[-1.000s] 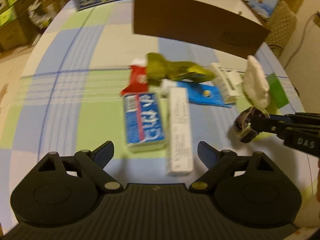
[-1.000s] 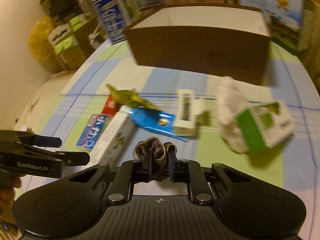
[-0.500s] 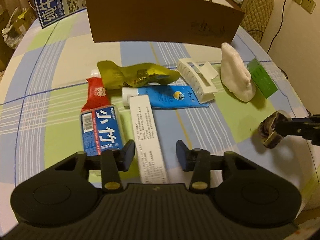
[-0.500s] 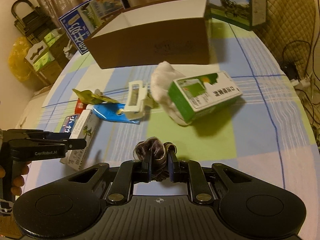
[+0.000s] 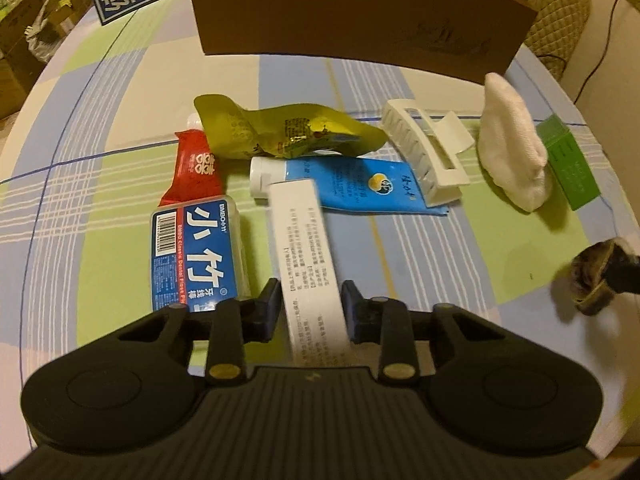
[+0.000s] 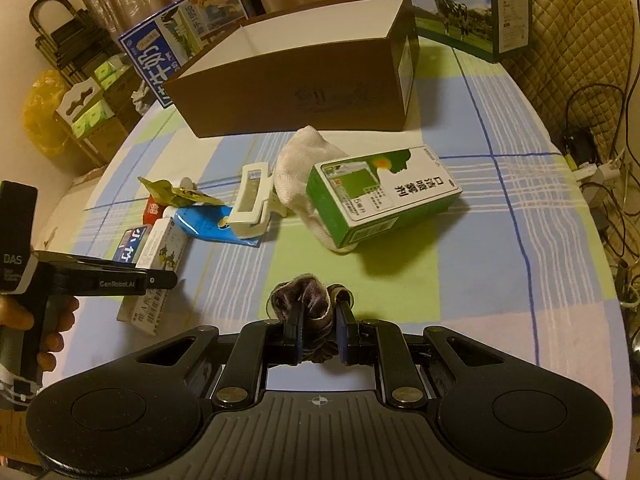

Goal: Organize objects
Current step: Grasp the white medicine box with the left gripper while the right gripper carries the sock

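Left wrist view has the left gripper (image 5: 310, 304) at the bottom middle of the frame, and its jaws have just been closing in on the long white carton (image 5: 306, 256), which now sits pinched between the two blue pads, so that's a narrow grip on the box. Right next to the carton on its left is the blue dental floss pack (image 5: 194, 258), with a red sachet (image 5: 196, 170) above it. A crumpled yellow-green pouch (image 5: 280, 134) lies across the centre, a blue tube (image 5: 348, 186) just below it, then a white hair claw (image 5: 426, 156), a white cloth (image 5: 512, 152) and a green box (image 5: 568, 162) going off to the right. The brown cardboard box (image 5: 352, 12) fills the top of the frame, all of it sitting on a checked tablecloth (image 5: 100, 128). Over in the right wrist view, the right gripper (image 6: 318, 332) at bottom centre is clamped tight on a dark velvet scrunchie (image 6: 300, 302), held up off the cloth. You can see inside the cardboard box from here at the upper middle, and it's open on top. The green box leans on the white cloth in the centre, and the left gripper comes in from the left edge with a hand (image 6: 52, 328) wrapped round its handle.
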Action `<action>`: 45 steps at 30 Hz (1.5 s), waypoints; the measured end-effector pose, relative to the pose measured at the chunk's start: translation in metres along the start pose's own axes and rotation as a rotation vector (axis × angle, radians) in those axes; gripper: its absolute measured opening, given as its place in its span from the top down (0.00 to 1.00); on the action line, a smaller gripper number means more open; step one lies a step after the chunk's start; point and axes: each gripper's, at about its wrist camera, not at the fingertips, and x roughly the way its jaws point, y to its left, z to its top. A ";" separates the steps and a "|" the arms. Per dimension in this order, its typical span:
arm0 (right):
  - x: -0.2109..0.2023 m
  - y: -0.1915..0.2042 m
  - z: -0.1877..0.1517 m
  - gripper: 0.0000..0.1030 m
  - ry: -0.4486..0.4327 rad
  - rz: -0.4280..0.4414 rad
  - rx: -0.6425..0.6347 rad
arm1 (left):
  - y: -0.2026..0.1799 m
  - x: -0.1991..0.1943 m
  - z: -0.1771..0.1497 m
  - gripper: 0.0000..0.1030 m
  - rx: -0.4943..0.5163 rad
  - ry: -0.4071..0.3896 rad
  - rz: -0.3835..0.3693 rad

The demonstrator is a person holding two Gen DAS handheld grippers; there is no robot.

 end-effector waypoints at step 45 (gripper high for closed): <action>0.039 0.043 0.241 0.88 -0.289 -0.006 -0.060 | 0.000 -0.045 0.261 0.79 0.188 -0.331 -0.080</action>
